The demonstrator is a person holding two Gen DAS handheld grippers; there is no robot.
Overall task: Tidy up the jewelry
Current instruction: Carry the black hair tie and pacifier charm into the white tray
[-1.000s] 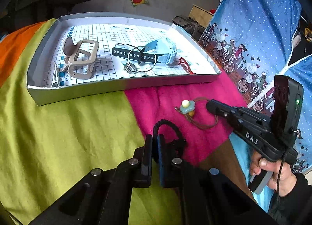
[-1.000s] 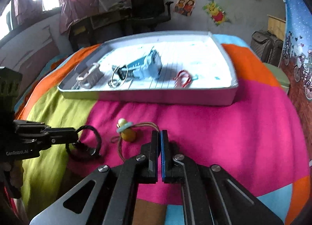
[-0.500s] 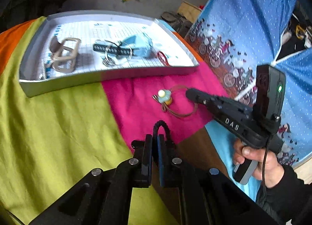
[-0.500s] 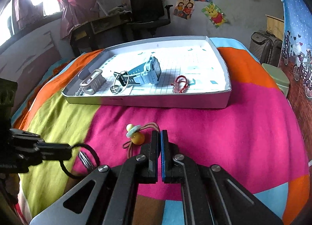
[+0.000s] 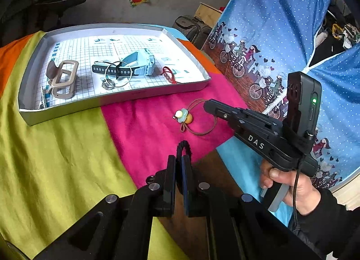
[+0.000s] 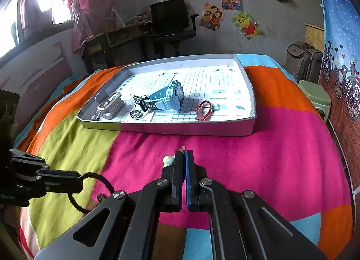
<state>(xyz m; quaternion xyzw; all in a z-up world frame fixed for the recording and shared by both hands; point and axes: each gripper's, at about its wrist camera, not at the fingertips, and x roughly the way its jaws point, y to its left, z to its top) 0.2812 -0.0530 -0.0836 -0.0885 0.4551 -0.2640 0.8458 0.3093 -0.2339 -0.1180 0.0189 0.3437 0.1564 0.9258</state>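
My left gripper [image 5: 178, 158] is shut on a black braided bracelet [image 5: 183, 147], held above the bedspread; it also shows in the right wrist view [image 6: 90, 189]. My right gripper [image 6: 184, 154] is shut, its tips just over a brown cord bracelet with a blue flower bead [image 5: 184, 117], of which only the bead [image 6: 167, 160] and a cord end peek out in its own view. I cannot tell whether it grips the cord. The white tray [image 5: 112, 100] holds a blue watch [image 5: 139, 64], a beige clip [image 5: 64, 80], a wire ring [image 5: 118, 74] and a red bracelet [image 5: 167, 74].
The tray [image 6: 180, 128] sits at the far side of a colourful bedspread. A blue patterned curtain [image 5: 281, 35] hangs on the right. A green stool [image 6: 315, 98] and a suitcase [image 6: 303, 57] stand beside the bed.
My left gripper has lifted and pulled back with the black bracelet. My right gripper has moved forward over the cord bracelet, now covering most of it in its own view.
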